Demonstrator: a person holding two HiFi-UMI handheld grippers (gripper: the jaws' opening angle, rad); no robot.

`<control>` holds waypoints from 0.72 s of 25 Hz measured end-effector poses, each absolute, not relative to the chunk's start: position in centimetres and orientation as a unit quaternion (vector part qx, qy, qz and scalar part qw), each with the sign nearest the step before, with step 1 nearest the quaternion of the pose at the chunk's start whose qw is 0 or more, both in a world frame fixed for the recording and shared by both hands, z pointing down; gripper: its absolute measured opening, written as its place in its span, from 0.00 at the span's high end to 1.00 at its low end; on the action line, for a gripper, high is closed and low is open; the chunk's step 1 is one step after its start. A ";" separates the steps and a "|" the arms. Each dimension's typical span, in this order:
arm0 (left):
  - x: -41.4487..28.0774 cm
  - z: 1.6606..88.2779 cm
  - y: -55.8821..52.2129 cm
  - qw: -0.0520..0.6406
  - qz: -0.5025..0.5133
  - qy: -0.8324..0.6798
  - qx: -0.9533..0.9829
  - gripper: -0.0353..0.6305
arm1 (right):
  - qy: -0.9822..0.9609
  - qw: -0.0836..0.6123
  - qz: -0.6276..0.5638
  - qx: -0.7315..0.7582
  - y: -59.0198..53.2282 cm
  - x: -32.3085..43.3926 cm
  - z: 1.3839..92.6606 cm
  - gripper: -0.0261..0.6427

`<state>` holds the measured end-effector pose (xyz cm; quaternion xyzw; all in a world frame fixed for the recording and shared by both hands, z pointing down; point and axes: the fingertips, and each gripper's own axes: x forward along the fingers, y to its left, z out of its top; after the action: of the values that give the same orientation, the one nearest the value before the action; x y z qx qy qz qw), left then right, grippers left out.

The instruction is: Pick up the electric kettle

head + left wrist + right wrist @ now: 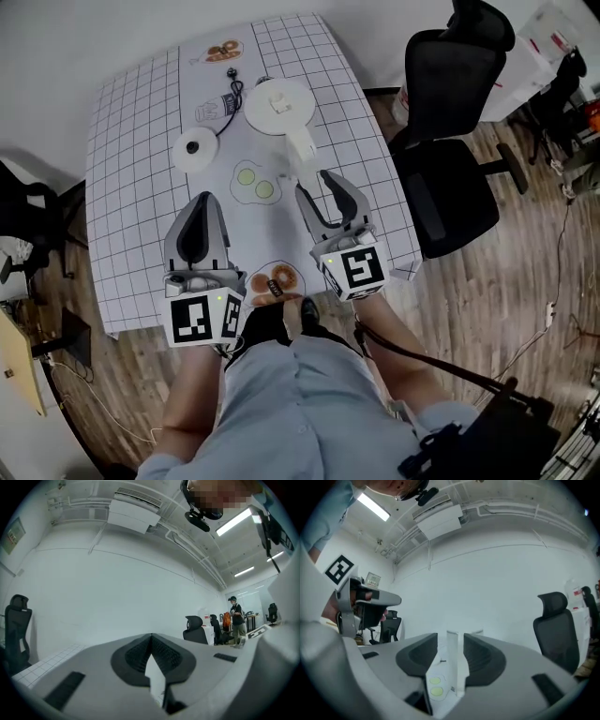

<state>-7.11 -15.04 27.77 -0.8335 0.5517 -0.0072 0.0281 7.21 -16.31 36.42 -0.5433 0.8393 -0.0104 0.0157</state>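
From the head view, the electric kettle (278, 105) stands upright in the upper middle of the frame on the grid-patterned table (131, 141). Its handle (302, 145) slants down toward the right gripper (317, 186). The round kettle base (195, 150) lies apart to the kettle's left, with the black cord (231, 94) between them. The left gripper (201, 201) hangs over the lower left of the cloth, well clear of kettle and base.

The head view gives the layout but little of the jaws. The right gripper view shows its two dark pads standing apart, with a white upright strip in the gap and the printed fried eggs (436, 686) below it. The strip looks like the kettle's handle. Neither pad presses on it, so this claw is open and holds nothing. Whether the handle already sits between the pads or just past the tips I cannot tell for sure.

The left gripper view shows what the head view cannot: its pads meet at the tips, so this claw is closed and empty. This view looks out past the table, to a black office chair (197, 631) and a person (236, 618) standing far off at the right.
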 end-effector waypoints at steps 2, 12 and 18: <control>-7.6 27.1 -14.2 0.029 0.003 0.564 -0.825 0.95 | 0.848 0.037 0.017 -0.529 -14.7 6.3 33.0 0.76; -10.0 23.4 -11.6 0.074 0.033 0.593 -0.801 0.95 | 0.880 0.065 0.066 -0.465 -11.4 2.2 23.6 0.94; -11.6 22.5 -10.3 0.083 0.034 0.594 -0.800 0.95 | 0.881 0.054 0.075 -0.464 -11.0 -1.0 22.7 0.96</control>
<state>-11.59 -10.29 22.50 -0.7996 0.5939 0.0339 0.0827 -1.00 -10.96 22.66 -0.4640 0.8810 0.0748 0.0541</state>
